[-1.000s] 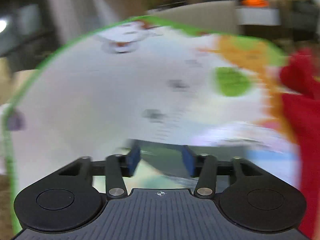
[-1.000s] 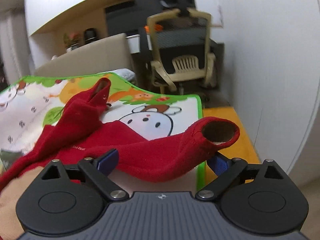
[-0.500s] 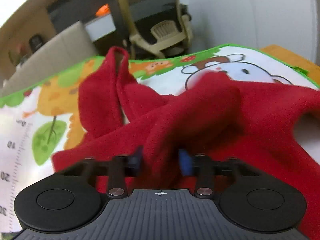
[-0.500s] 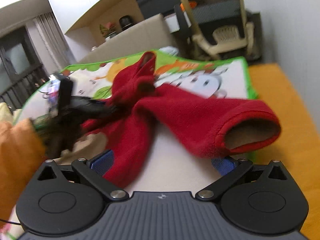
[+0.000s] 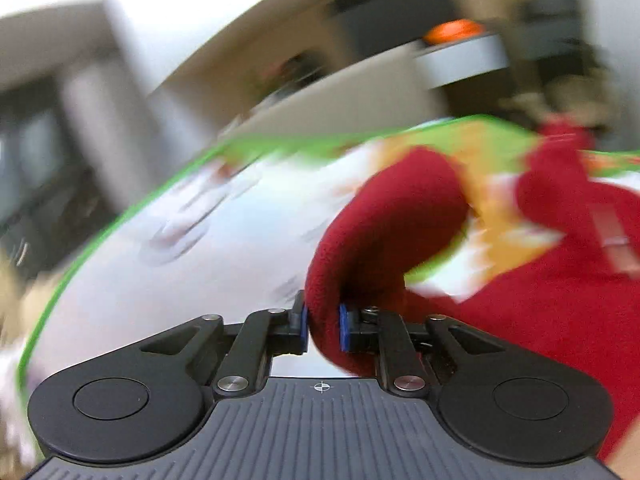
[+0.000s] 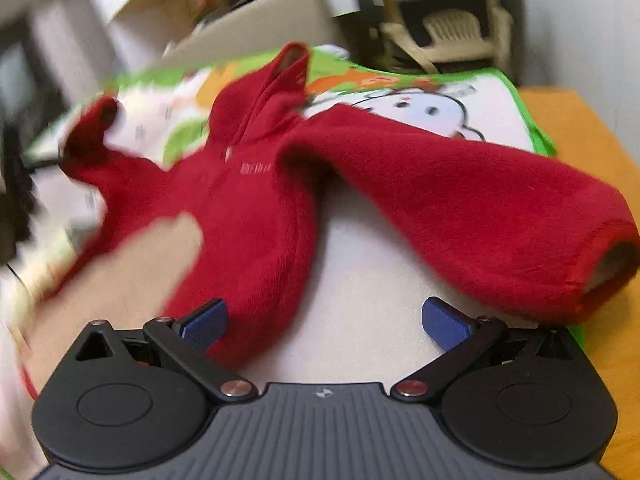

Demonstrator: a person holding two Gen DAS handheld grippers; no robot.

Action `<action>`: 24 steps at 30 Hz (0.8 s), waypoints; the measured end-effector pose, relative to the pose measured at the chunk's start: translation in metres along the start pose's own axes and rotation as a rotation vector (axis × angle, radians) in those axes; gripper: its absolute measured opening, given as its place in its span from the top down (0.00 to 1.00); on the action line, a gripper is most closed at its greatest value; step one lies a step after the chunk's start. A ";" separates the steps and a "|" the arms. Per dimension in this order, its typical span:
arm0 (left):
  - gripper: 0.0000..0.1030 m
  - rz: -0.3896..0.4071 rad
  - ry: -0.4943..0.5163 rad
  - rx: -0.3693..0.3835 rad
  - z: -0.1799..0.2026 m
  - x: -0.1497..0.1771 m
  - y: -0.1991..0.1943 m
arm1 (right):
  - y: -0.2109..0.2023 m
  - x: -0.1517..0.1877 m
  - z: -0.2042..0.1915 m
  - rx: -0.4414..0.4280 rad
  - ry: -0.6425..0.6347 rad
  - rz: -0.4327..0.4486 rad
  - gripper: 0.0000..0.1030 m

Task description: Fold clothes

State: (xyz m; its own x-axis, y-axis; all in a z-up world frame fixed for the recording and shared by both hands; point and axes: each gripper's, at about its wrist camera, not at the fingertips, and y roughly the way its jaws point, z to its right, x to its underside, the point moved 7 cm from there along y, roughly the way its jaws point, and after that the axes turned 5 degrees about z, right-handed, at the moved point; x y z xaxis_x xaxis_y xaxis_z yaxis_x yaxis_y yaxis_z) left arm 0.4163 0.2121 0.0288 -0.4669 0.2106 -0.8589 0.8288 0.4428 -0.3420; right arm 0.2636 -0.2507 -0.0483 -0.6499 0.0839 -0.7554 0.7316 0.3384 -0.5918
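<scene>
Since the half-second-old frames: our left hand-held gripper [image 5: 323, 326] has swung out to our left and carried a fold of the red fleece pullover [image 6: 256, 200] with it; our right hand-held gripper [image 6: 325, 322] now looks along the garment from nearer its body, with the right sleeve [image 6: 480, 204] spread out to its right.
Left grip: we have the blue pads [image 5: 344, 328] pinched on a thick bunch of red fleece, which we take to be the left sleeve [image 5: 384, 224]; it arches up from the pads and back towards the body on the right of the left view.
Right grip: fingers spread wide, nothing between them; one blue pad [image 6: 204, 320] sits at the edge of the pullover's side, the other over bare mat.
Where the pullover lies: spread on the white cartoon-printed play mat with green border [image 6: 532, 132], collar [image 6: 288, 64] at the far end, long axis running away from our right hand-held gripper.
Surface: whether the mat rests on a desk or the floor, we cannot tell; an orange-brown surface [image 6: 580, 120] shows past its right edge.
Relation the move turns on: the right sleeve runs crosswise, its cuff [image 6: 608, 264] just right of our empty right hand-held gripper, so we judge that hand the nearer one for it.
Blur: the left view is badly smeared, so finer detail there we leave unsaid.
</scene>
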 end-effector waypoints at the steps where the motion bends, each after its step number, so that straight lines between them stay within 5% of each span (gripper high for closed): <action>1: 0.67 -0.045 -0.067 -0.009 -0.026 0.014 0.003 | -0.003 0.002 -0.004 0.012 -0.013 0.001 0.00; 4: 0.57 -0.102 -0.187 0.024 -0.069 0.053 -0.018 | -0.015 0.005 -0.016 0.045 -0.053 0.010 0.00; 6: 0.27 -0.102 -0.245 0.126 -0.073 0.071 -0.052 | -0.034 0.003 -0.028 0.021 -0.097 0.067 0.00; 8: 0.18 -0.074 -0.279 0.240 -0.066 0.082 -0.094 | -0.059 0.004 -0.048 -0.033 -0.180 0.132 0.00; 13: 0.09 0.047 -0.216 0.581 -0.032 0.102 -0.214 | -0.103 0.043 -0.115 -0.150 -0.515 0.171 0.00; 16: 0.07 0.034 -0.088 0.635 0.002 0.120 -0.246 | -0.091 0.063 -0.141 -0.109 -0.617 0.165 0.00; 17: 0.07 0.020 -0.041 0.622 0.013 0.127 -0.248 | -0.082 0.067 -0.147 -0.082 -0.634 0.162 0.00; 21: 0.07 -0.012 0.121 0.322 0.021 0.144 -0.217 | -0.058 0.026 -0.143 0.103 -0.680 0.256 0.11; 24: 0.07 0.061 0.045 0.139 -0.016 0.128 -0.210 | -0.104 -0.014 -0.130 0.212 -0.690 0.413 0.10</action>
State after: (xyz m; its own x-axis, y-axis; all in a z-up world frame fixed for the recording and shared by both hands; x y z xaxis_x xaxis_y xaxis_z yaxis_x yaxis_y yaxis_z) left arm 0.1780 0.1600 -0.0036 -0.4250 0.2734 -0.8629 0.8894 0.3036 -0.3418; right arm 0.1703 -0.1649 0.0605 -0.0988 -0.4547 -0.8851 0.9517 0.2167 -0.2176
